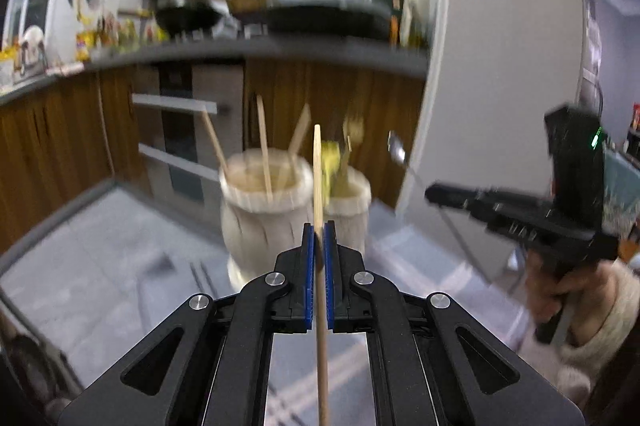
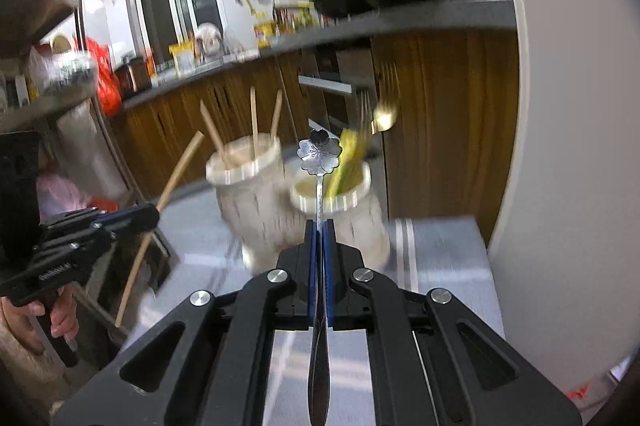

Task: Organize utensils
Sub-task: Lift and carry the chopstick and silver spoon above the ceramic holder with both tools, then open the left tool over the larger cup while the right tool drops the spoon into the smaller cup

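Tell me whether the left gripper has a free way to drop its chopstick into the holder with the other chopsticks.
Probably yes. The left gripper grips the chopstick, and the chopstick holder stands straight ahead, mouth open, nothing between them.

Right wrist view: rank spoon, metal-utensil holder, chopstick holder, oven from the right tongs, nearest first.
1. spoon: clamped in the right tongs, flower end up.
2. metal-utensil holder: just ahead, slightly right.
3. chopstick holder: ahead-left; too close to call against 2.
4. oven: far back, under the counter.
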A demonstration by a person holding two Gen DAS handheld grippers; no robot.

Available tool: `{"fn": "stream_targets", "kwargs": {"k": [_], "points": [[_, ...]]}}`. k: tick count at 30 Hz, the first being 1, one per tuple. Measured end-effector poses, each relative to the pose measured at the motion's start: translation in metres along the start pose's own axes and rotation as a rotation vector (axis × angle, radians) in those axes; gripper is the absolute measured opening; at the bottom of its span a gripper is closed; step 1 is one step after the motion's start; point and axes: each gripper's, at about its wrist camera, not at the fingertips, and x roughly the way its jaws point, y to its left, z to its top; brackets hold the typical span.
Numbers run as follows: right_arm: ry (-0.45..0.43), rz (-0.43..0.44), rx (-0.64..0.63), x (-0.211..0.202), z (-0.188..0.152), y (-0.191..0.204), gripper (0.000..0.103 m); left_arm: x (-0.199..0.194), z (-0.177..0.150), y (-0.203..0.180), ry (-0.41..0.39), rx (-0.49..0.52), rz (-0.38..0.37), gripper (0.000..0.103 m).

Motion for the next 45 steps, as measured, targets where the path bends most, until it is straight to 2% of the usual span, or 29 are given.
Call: {"fn": "stream_targets", "kwargs": {"k": [2,5,9,12,17,21,30,39,45], "points": [[-0.042,0.013,0.014,0.008,0.015,-0.001,0.003,0.007,0.019,0.011,-0.051,-0.033,0.003,0.005],[-0.079,0.021,0.045,0.023,0.032,-0.004,0.003,0.022,0.042,0.024,-0.087,-0.092,-0.012,0.005],[-0.117,0.002,0.068,0.047,0.048,-0.007,0.004,0.039,0.064,0.025,-0.157,-0.093,0.010,0.005],[-0.160,-0.015,0.076,0.060,0.056,-0.007,0.003,0.047,0.076,0.025,-0.233,-0.096,0.041,0.005],[-0.209,-0.065,0.114,0.085,0.060,-0.015,0.004,0.058,0.085,0.034,-0.304,-0.133,0.093,0.005],[-0.274,-0.113,0.121,0.092,0.058,-0.018,0.004,0.069,0.085,0.031,-0.357,-0.091,0.175,0.005],[-0.269,-0.150,0.067,0.104,0.040,-0.014,0.004,0.080,0.066,0.025,-0.357,-0.017,0.189,0.005],[-0.240,-0.124,0.063,0.104,0.026,-0.017,0.003,0.060,0.046,0.027,-0.350,0.008,0.175,0.005],[-0.234,-0.121,0.034,0.087,0.010,-0.015,0.003,0.048,0.020,0.031,-0.275,0.009,0.174,0.005]]}}
